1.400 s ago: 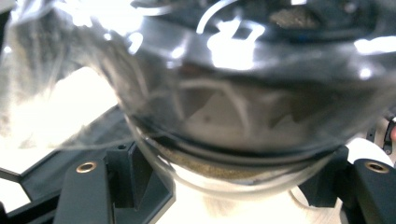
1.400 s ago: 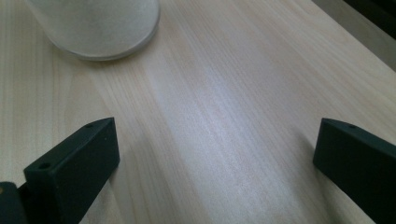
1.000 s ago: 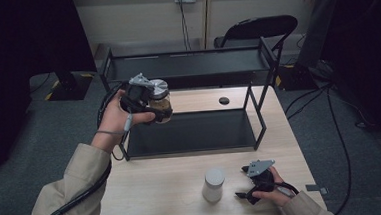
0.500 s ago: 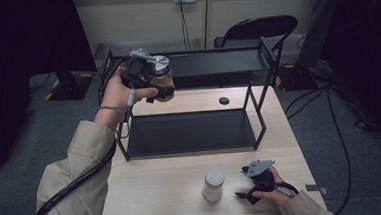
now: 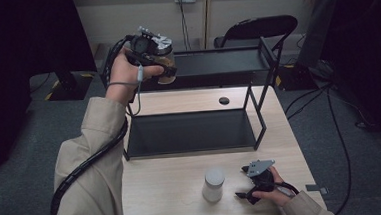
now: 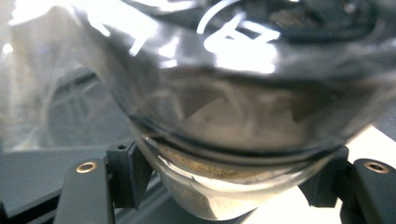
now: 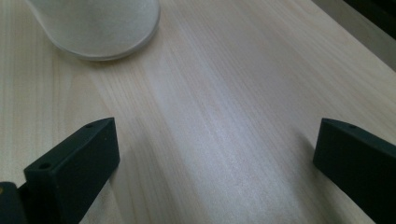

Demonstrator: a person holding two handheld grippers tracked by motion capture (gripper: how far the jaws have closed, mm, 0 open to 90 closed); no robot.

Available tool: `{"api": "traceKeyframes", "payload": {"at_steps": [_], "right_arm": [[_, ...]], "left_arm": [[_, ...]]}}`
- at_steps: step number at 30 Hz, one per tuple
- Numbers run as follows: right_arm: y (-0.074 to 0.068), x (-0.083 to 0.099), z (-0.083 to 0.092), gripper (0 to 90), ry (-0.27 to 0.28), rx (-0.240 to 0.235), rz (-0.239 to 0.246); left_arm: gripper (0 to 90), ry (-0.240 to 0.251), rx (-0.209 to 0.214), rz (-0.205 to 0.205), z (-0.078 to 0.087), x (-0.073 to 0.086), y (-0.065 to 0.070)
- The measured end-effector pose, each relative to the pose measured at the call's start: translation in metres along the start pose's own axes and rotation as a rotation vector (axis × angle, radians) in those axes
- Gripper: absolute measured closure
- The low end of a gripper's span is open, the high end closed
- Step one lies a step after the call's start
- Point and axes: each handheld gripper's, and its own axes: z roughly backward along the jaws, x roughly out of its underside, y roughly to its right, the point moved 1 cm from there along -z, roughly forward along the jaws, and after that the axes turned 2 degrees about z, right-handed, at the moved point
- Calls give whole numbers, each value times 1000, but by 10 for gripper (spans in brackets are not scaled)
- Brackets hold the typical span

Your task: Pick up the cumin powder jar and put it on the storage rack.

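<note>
My left gripper (image 5: pixel 163 69) is raised by the left end of the black rack's top shelf (image 5: pixel 216 63), shut on a glass jar (image 5: pixel 164 54) with brown contents and a shiny lid. Close up in the left gripper view, the jar (image 6: pixel 224 140) sits between both jaws. A white frosted jar (image 5: pixel 213 184) stands on the wooden table (image 5: pixel 168 189) near the front. My right gripper (image 5: pixel 243 184) rests on the table just right of it, open, jaws wide apart over bare wood (image 7: pixel 215 154). The white jar's base (image 7: pixel 95 25) shows at the top left of the right gripper view.
The black two-tier rack's lower shelf (image 5: pixel 190 131) lies across the table's middle. A round cable hole (image 5: pixel 223 100) sits behind it. A black chair (image 5: pixel 254 31) stands beyond the table. Cables trail on the grey floor at the right.
My left gripper has lifted the glass jar up and farther back, from the rack's left side to top-shelf height. The right gripper and white jar have stayed put.
</note>
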Motion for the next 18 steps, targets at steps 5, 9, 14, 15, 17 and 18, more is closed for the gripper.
{"api": "traceKeyframes", "payload": {"at_steps": [5, 9, 14, 15, 17, 18], "right_arm": [[0, 0, 0, 0, 1, 0, -1], [0, 0, 0, 0, 0, 0, 0], [0, 0, 0, 0, 0, 0, -1], [0, 0, 0, 0, 0, 0, -1], [0, 0, 0, 0, 0, 0, 0], [0, 0, 0, 0, 0, 0, 0]], "left_arm": [[310, -16, -68, 19, -8, -6, 0], [310, 3, -89, 44, -15, -5, -4], [309, 8, -141, 75, -27, -6, -4], [309, 8, -141, 75, -27, -6, -4], [310, 7, -155, 79, -32, -7, -5], [310, 7, -155, 79, -32, -7, -5]]}}
